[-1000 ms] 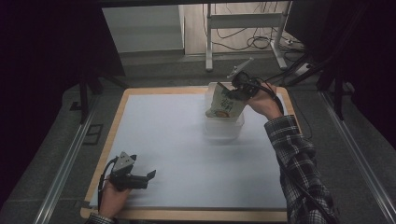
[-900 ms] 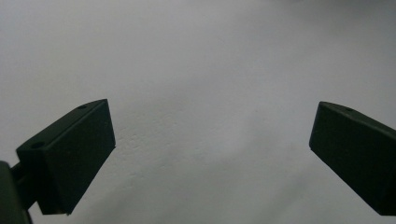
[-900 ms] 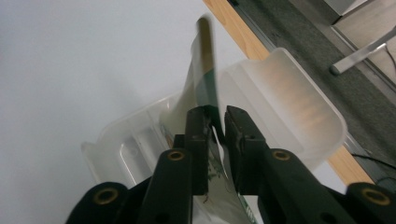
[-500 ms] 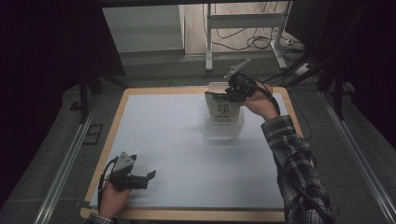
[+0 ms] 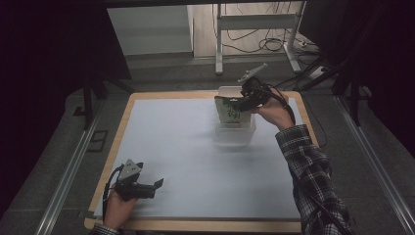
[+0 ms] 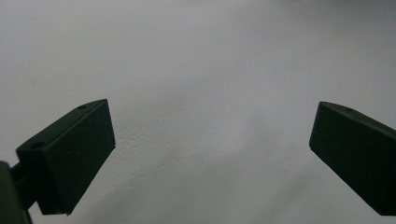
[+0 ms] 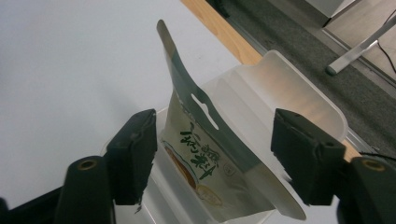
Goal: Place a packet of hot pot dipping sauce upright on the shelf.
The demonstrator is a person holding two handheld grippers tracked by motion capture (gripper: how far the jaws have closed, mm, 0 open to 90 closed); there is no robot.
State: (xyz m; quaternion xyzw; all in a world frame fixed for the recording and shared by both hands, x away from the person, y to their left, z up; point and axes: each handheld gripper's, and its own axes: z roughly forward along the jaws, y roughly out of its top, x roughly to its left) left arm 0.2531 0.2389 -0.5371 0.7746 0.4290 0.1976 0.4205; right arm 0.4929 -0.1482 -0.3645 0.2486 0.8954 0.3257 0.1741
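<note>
A snack pouch (image 7: 201,154) stands in a clear plastic box (image 7: 299,98) near the far edge of the tabletop (image 5: 176,147). The pouch leans a little, and its top sticks up above the box. The right hand-held gripper (image 5: 243,101) hangs just over the pouch. Its jaws have just been opening. The pouch is between them, but the pads do not press on it. The left hand-held gripper (image 5: 155,186) rests low at the near left corner, well apart from the box. Its jaws are wide open and hold nothing.
</note>
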